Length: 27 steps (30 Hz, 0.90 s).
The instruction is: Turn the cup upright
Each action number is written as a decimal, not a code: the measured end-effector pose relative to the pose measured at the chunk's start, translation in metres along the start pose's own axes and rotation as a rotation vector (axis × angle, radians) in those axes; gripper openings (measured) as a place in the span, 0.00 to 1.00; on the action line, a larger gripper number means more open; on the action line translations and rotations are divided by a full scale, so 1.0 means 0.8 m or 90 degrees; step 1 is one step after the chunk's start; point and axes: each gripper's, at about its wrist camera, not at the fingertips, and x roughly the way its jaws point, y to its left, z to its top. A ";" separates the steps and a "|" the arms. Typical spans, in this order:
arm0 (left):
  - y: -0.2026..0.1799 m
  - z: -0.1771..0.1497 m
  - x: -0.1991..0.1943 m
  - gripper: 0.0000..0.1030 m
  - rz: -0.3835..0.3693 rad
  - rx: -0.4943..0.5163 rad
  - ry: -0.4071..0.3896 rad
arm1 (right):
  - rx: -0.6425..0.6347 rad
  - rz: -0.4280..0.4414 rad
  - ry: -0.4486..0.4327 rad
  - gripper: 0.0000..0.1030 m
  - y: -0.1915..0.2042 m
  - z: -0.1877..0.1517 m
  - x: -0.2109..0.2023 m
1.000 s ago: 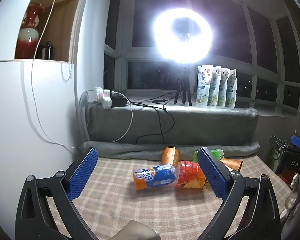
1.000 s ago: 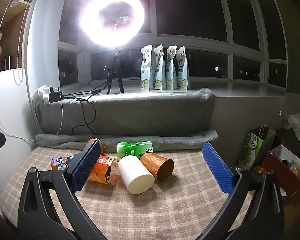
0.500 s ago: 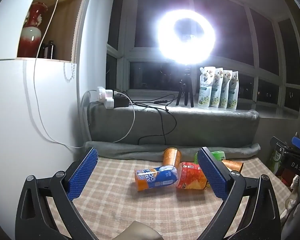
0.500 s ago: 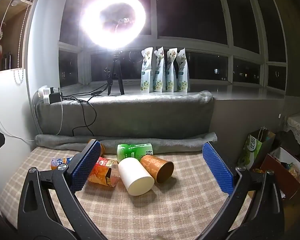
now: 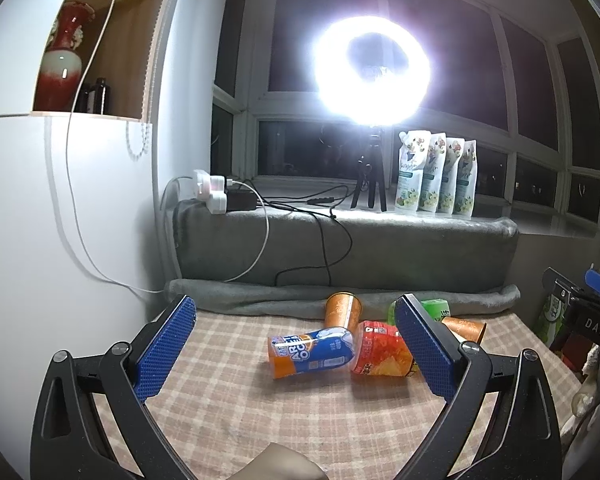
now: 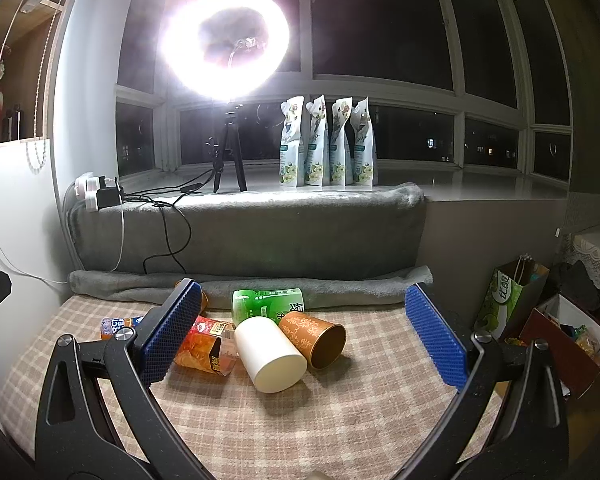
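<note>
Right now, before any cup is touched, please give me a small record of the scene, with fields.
surface: checked cloth
cups lying on side: white cup; brown patterned cup; green cup; red-orange cup; blue-orange cup
sixth cup: copper cup, pose unclear
left hand-held gripper: open, empty
right hand-held gripper: open, empty
background: ring light; four pouches

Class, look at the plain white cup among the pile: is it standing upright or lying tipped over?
Tipped over. The white cup lies on its side on the checked cloth, its round end facing the right-wrist camera, touching the orange patterned cup.
</note>
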 end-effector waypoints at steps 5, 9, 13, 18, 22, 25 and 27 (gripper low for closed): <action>-0.001 0.001 0.000 0.97 0.000 -0.001 0.002 | 0.000 0.000 -0.002 1.00 0.001 -0.002 -0.001; -0.001 0.002 0.000 0.97 0.000 -0.002 0.003 | 0.000 -0.001 -0.002 1.00 0.001 -0.001 0.000; 0.000 0.002 0.001 0.97 -0.001 -0.002 0.004 | 0.001 -0.001 0.000 1.00 0.001 -0.001 0.000; 0.000 0.001 0.002 0.97 -0.001 -0.002 0.007 | 0.001 0.000 -0.001 1.00 0.001 -0.001 0.000; 0.000 0.001 0.002 0.97 -0.001 -0.002 0.006 | 0.001 -0.001 -0.001 1.00 0.001 -0.001 0.000; 0.000 0.001 0.003 0.97 0.000 -0.002 0.006 | 0.000 -0.001 -0.001 1.00 0.001 -0.002 0.000; -0.001 0.000 0.003 0.97 -0.001 -0.002 0.007 | 0.000 -0.001 -0.001 1.00 0.002 -0.002 0.000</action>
